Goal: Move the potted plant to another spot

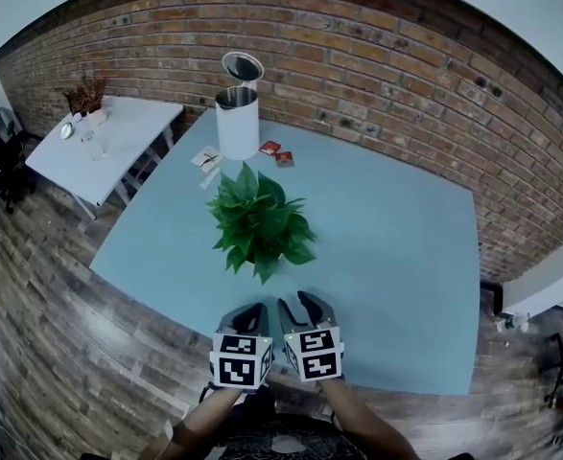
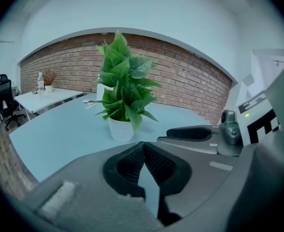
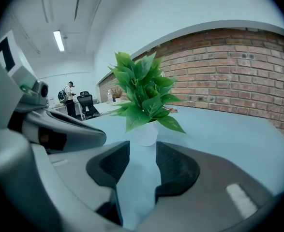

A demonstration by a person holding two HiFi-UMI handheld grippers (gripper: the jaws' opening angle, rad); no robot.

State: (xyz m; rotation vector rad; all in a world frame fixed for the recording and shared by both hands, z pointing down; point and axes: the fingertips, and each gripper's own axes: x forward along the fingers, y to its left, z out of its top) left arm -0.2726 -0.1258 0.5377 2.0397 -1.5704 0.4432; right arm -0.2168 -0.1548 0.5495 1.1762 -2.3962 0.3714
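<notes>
A leafy green potted plant (image 1: 259,220) in a white pot (image 2: 121,129) stands upright near the middle of the pale blue table (image 1: 396,257). Both grippers hover side by side near the table's front edge, short of the plant and not touching it. In the left gripper view my left gripper (image 2: 142,146) is shut, its pads meeting at the tips with nothing between them. My right gripper (image 3: 142,151) is open with a narrow gap that holds nothing. The pot (image 3: 145,133) shows just beyond its jaws. In the head view the left gripper (image 1: 246,319) and right gripper (image 1: 305,310) sit below the plant.
A tall white can with its lid raised (image 1: 238,113) stands at the table's far edge, with small red packets (image 1: 276,149) and papers (image 1: 207,158) beside it. A white side table (image 1: 118,142) stands at the left. A brick wall (image 1: 377,75) runs behind.
</notes>
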